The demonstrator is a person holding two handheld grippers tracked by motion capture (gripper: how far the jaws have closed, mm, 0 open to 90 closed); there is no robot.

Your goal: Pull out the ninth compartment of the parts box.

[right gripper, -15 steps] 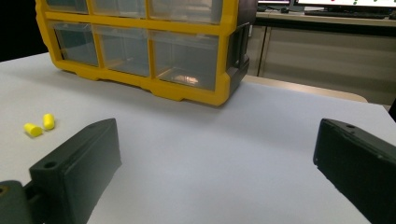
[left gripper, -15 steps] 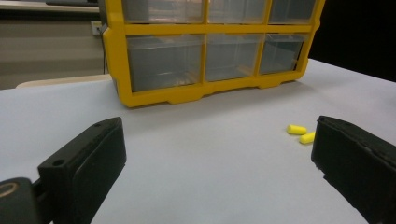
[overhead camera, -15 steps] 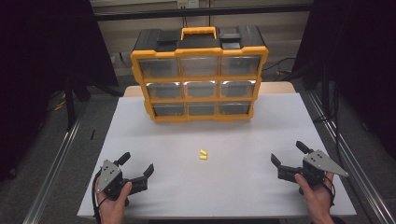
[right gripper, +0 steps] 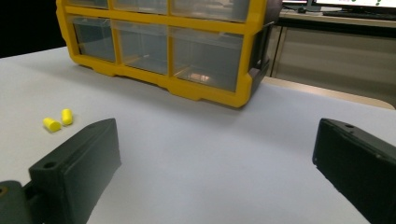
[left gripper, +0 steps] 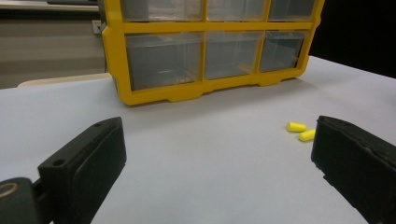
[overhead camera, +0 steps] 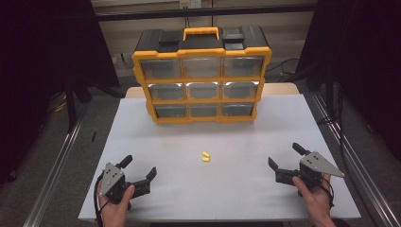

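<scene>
Earplugs (overhead camera: 205, 156), two yellow ones, lie mid-desk (overhead camera: 236, 189), in front of an organizer (overhead camera: 202, 80). Left tongs (overhead camera: 138, 169) and right tongs (overhead camera: 282, 156) rest low at the near corners, each in a hand, jaws spread, empty, angled inward toward the earplugs.

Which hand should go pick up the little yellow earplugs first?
Probably the left. The left gripper sits a bit nearer the earplugs than the right gripper does, and its open jaws already point toward them across bare table. It's close, though; both are open and empty.
</scene>
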